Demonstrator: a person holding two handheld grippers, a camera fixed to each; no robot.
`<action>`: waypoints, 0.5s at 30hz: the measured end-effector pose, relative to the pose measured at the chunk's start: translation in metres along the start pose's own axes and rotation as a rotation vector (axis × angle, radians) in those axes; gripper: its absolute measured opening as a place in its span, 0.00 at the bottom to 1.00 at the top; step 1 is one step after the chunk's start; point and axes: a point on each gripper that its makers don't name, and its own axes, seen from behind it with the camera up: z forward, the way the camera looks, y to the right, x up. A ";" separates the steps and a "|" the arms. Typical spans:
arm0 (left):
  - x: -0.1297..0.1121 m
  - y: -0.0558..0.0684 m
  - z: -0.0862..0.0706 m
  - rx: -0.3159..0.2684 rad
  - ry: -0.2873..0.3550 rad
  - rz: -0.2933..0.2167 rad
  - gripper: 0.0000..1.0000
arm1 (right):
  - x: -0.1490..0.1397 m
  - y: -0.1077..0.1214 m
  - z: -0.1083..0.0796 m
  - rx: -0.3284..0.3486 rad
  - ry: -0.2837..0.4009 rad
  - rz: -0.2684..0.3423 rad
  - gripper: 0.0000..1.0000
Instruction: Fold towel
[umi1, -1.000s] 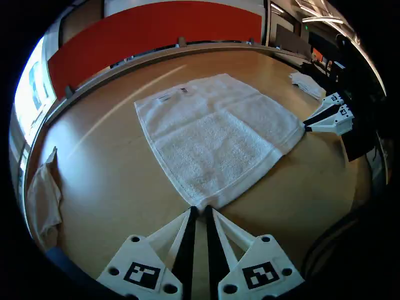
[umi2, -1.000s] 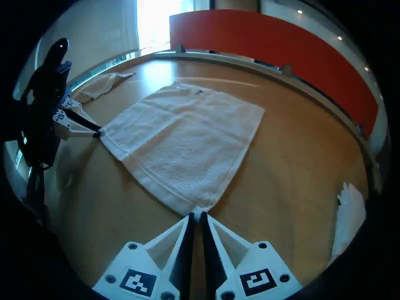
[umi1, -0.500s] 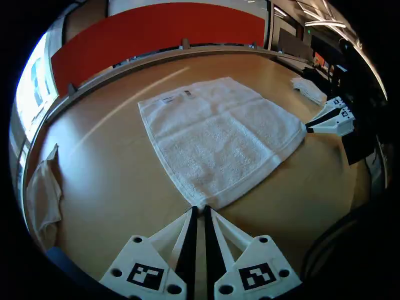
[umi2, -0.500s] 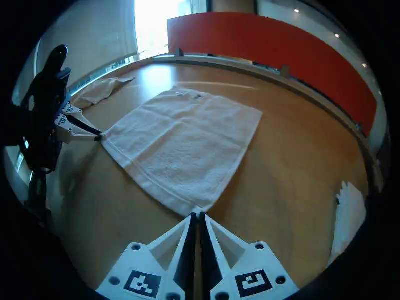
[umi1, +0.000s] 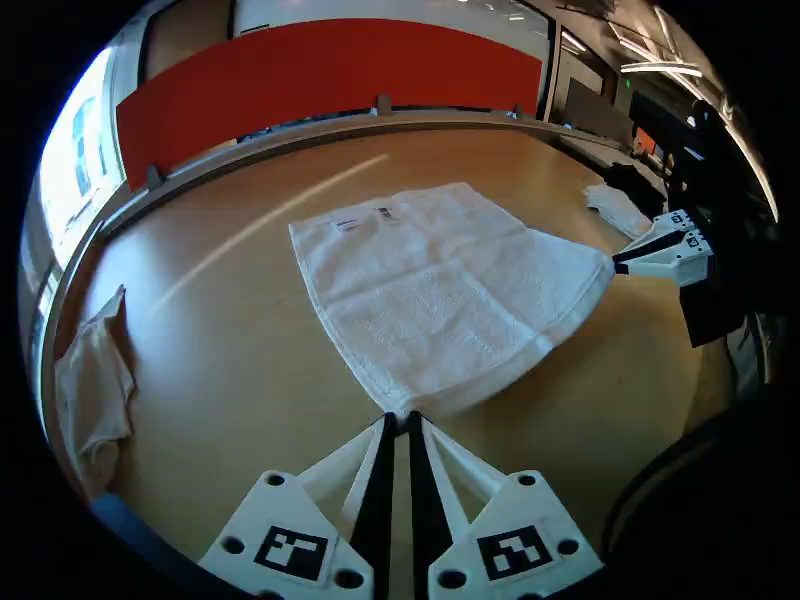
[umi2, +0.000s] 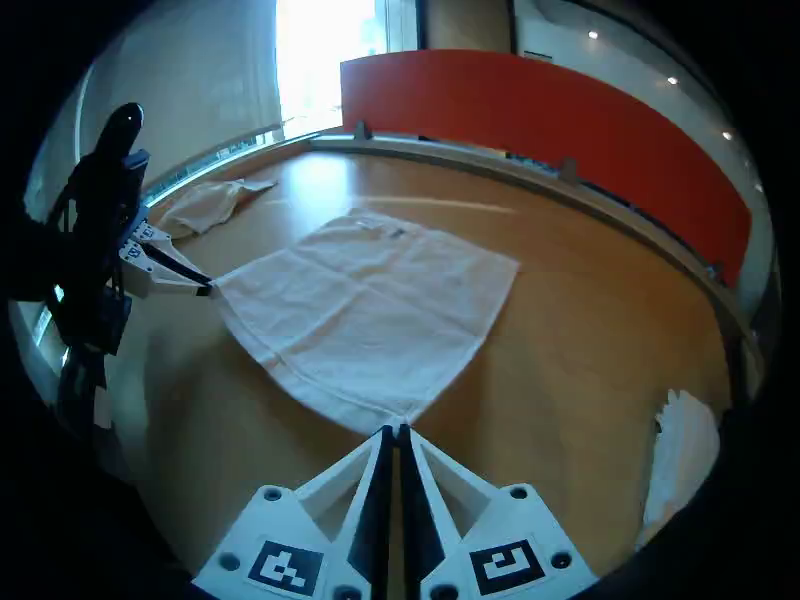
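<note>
A white towel (umi1: 440, 290) lies spread on the wooden table (umi1: 220, 330), with a small label at its far edge. Its two near corners are raised off the wood, and a shadow shows under the near edge. My left gripper (umi1: 400, 418) is shut on one near corner. In the left gripper view my right gripper (umi1: 613, 266) pinches the other corner at the right. In the right gripper view the towel (umi2: 370, 310) runs from my right gripper (umi2: 393, 430), shut on its corner, to my left gripper (umi2: 208, 290) at the left.
A crumpled beige cloth (umi1: 90, 390) lies near the table's left edge, the same cloth (umi2: 205, 205) at the far left. A folded white cloth (umi1: 620, 205) sits at the right, also (umi2: 680, 460). A red panel (umi1: 330, 80) backs the table's far rim.
Both grippers have risen, each with its towel corner. The near edge has come up off the table and is pulled taut between them.
</note>
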 end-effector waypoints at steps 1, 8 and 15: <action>0.001 0.001 -0.003 -0.001 0.001 -0.006 0.10 | 0.003 0.000 -0.003 0.000 0.006 0.000 0.04; 0.012 0.007 -0.022 -0.016 0.011 -0.053 0.10 | 0.025 -0.001 -0.030 0.002 0.042 0.001 0.04; 0.018 0.016 -0.043 -0.031 0.007 -0.098 0.10 | 0.041 -0.005 -0.055 0.010 0.065 0.007 0.04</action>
